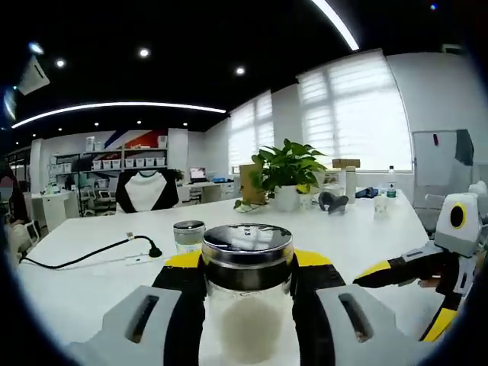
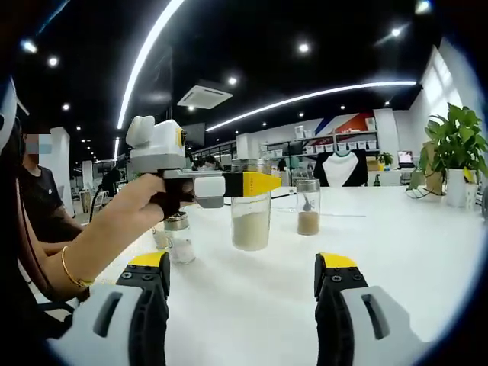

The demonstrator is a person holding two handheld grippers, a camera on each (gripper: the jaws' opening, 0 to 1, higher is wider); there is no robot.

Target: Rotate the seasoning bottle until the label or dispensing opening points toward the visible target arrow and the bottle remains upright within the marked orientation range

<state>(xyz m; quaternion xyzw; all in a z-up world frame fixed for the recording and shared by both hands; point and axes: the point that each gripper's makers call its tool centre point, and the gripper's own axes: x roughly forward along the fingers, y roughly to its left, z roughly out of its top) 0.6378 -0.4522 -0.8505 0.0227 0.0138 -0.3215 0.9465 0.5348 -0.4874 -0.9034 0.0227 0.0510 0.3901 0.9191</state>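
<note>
Left gripper view: your left tongs (image 1: 245, 293) are clenched on the seasoning jar (image 1: 246, 286), upright on the desk (image 1: 91, 274). Right tongs (image 2: 242, 278) are released, apart from the jar, with nothing between them

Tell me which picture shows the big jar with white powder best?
The right gripper view: the tall clear glass jar of white powder stands whole, side-on, clamped by the left hand-held gripper. The left gripper view crops its bottom.

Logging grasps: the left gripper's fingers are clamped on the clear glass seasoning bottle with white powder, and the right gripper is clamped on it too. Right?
Not quite: the right gripper is open and apart from the clear glass seasoning bottle with white powder, as the right gripper view shows. The left gripper does clamp it.
</note>
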